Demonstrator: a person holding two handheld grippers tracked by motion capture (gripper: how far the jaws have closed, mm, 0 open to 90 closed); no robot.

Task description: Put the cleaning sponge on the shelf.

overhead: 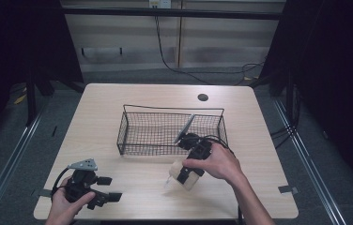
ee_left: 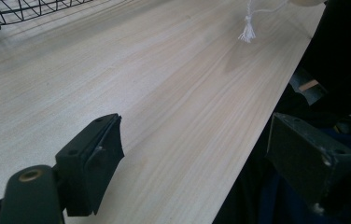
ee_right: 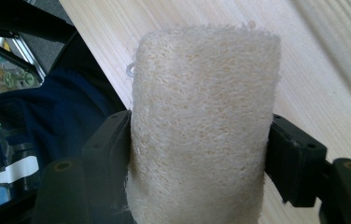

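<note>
A: Where's your loofah (ee_right: pixel 201 126) right now?

B: Clamped in your right gripper (overhead: pixel 189 174), jaws pressing both its sides, just above the table (overhead: pixel 118 98) in front of the wire basket (overhead: pixel 132 136). Your left gripper (overhead: pixel 103 188) sits wide open, holding nothing.

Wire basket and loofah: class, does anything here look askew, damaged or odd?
Nothing stands out. The wire basket sits upright on the table, and the right tongs hold the loofah, which looks whole.

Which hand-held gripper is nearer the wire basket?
Right. The right hand-held gripper holds a loofah just before the wire basket; the left hand-held gripper sits open near the table's front-left corner.
</note>
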